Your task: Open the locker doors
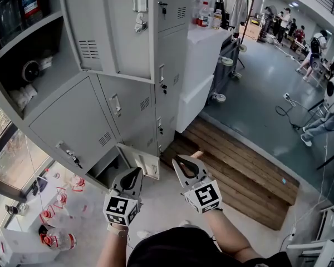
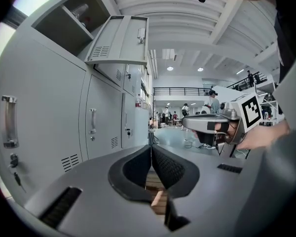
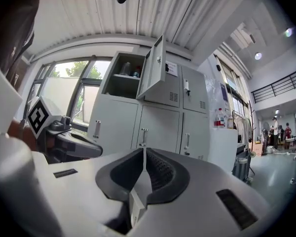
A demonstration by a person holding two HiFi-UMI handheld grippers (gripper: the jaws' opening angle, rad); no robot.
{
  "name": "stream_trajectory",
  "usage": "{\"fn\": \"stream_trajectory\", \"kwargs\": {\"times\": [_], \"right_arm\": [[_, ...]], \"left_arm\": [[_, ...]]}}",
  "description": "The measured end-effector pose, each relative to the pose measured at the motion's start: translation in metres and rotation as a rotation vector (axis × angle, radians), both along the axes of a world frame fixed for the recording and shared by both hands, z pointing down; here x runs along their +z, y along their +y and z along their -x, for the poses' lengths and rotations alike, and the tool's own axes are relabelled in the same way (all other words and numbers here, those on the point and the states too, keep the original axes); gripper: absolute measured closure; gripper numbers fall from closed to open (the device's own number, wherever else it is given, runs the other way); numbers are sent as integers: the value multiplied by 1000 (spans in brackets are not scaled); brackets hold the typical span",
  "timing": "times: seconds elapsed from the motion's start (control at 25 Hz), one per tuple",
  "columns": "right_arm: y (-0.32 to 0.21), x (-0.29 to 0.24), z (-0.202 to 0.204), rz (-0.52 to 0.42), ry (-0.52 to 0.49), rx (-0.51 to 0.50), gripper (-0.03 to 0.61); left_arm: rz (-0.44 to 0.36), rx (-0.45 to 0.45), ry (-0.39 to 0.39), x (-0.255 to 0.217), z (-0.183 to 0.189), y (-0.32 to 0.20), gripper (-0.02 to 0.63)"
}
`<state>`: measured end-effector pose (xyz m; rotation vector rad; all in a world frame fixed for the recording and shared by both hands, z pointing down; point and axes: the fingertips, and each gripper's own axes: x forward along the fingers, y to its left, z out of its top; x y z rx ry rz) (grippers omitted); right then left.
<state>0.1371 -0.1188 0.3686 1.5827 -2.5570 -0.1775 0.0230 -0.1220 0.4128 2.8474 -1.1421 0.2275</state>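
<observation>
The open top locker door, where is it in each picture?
Head view: the open top locker door is at the top, left of the middle.
Left gripper view: the door is up high, left of the middle, swung outward.
Right gripper view: the door is above the middle, sticking out.
Shared landmark: the open compartment sits just left of the door in every view.

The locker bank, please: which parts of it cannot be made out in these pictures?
- Open top compartment: contents dark and cut off by the head view's left edge; too small in the right gripper view.
- Bottom compartment: interior in shadow in the head view, beside its open door.
- Door locks: too small to read in every view.
</observation>
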Motion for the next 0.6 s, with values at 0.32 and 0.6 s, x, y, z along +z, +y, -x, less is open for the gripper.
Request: {"fn": "stream_trajectory", "kwargs": {"times": [0.32,0.6], "right_arm": [[21,42,-4,98,-58,23,535],[33,62,-1,142,-82,25,535]], "left_arm": [[30,26,-9,22,-1,17,594],[32,37,-13,34,-5,24,594]]}}
